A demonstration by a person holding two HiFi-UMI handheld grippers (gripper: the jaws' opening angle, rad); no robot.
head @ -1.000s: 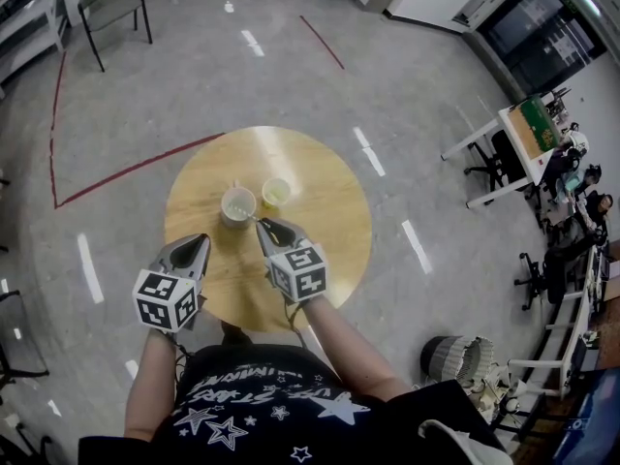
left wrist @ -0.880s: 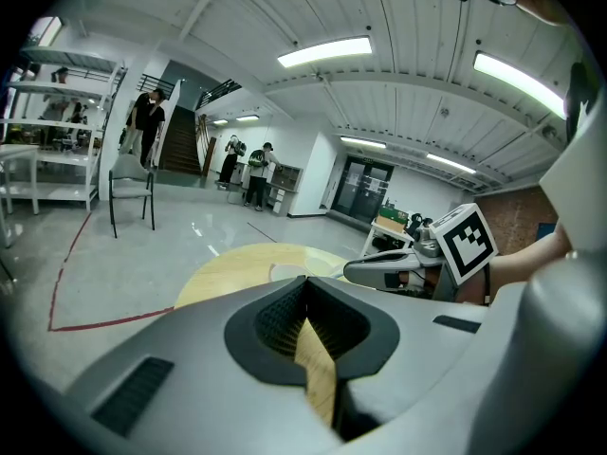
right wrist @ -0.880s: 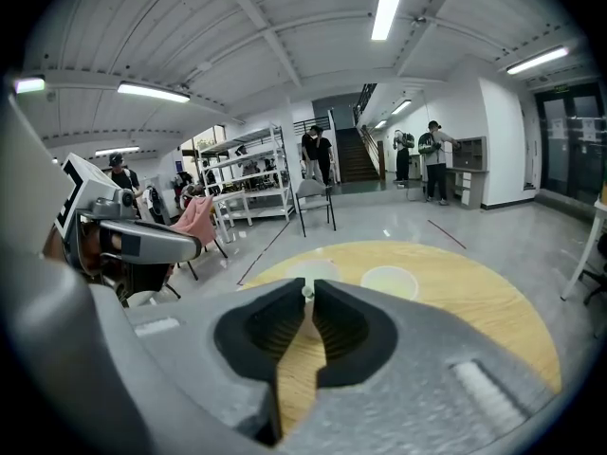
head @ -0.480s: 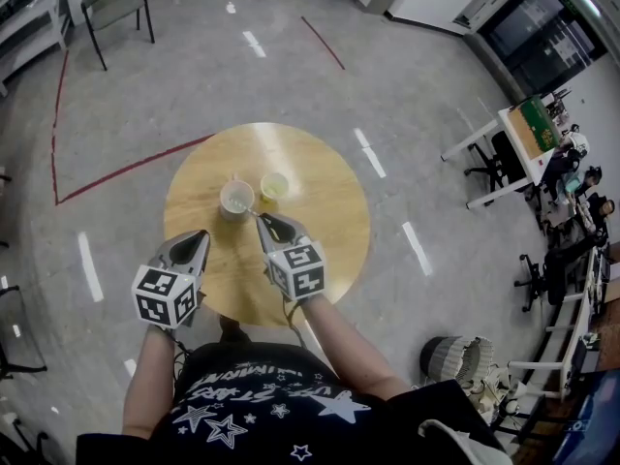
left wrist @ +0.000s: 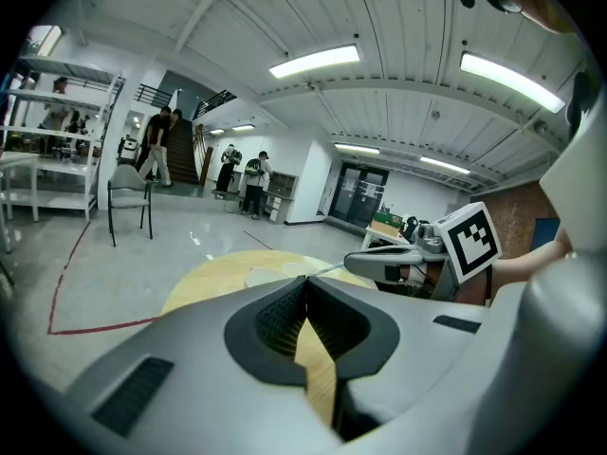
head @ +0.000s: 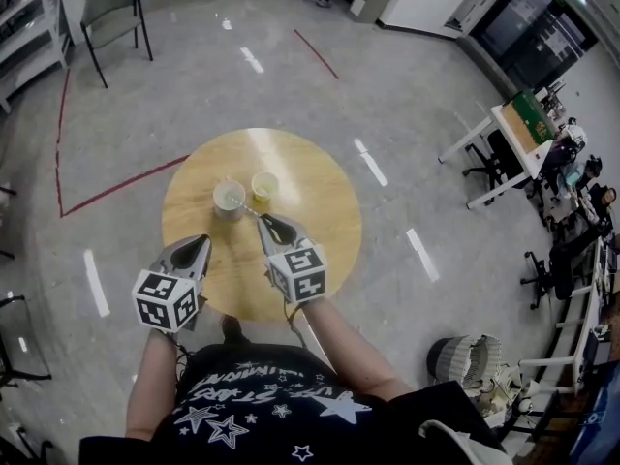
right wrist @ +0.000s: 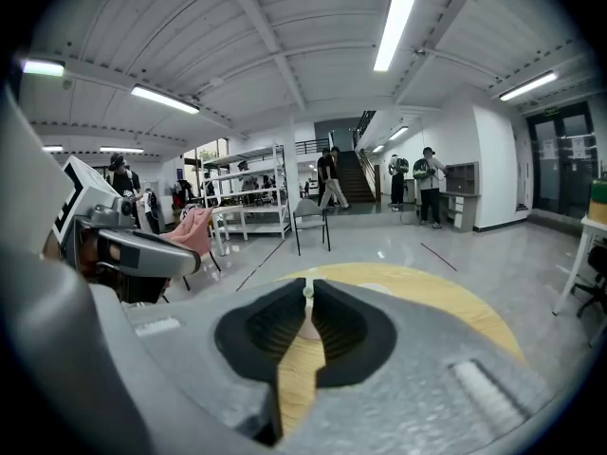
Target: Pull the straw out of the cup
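**Progress.** The right gripper (head: 263, 219) is clamped on one end of the straw (head: 250, 209); its own view shows a pale tip pinched between the closed jaws. From there the straw runs toward the cup (head: 229, 199). Its far end lies at or just beside the cup's near rim, and it cannot be told whether that end has cleared the rim. Judgement: the grasp is made and the pull is largely done. What is left is to confirm that the end is free and carry the straw away from the cup.

**Left gripper.** The left gripper (head: 201, 243) has its jaws together on nothing. It hangs on the person's side of the cup, apart from it. Nothing steadies the cup.

**Edges and room.**
- The cup stands on the round table (head: 320, 192), well in from every edge.
- A yellow cup (head: 263, 186) stands just beside the cup, on its right and slightly farther from the person. It is the nearest obstacle.
- On the person's side of the cup the tabletop is bare apart from the two grippers above it, so there is room to draw the straw back and upward.
- Beyond the cup there is only open floor. A chair (head: 111, 8) stands well away.

**Risk, as judged.** A sideways drag could tip the unheld cup or brush the yellow cup.
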